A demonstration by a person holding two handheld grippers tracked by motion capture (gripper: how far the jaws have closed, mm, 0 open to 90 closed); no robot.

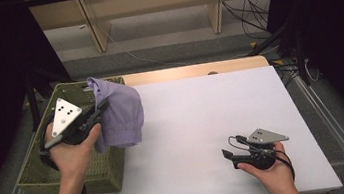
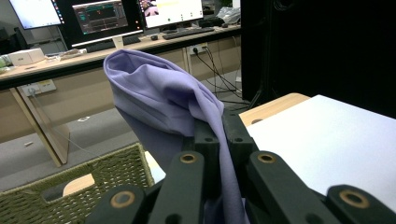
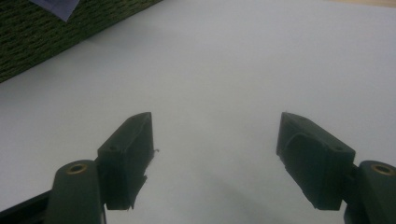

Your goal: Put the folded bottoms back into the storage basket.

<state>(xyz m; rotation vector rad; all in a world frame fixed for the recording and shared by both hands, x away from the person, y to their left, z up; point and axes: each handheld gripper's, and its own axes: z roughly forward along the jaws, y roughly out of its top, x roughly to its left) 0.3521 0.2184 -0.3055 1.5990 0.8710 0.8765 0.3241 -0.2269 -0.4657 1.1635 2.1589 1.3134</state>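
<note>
my left gripper (image 1: 102, 106) is clamped on the purple cloth (image 1: 120, 111), hanging over the basket (image 1: 36, 170); my right gripper (image 1: 227, 156) sits jaws apart on the table (image 1: 203, 118).

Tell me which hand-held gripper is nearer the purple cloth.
Left. The left hand-held gripper is clamped on the purple cloth, holding it up by the basket. The right hand-held gripper sits open over the white table, well apart from it.
</note>
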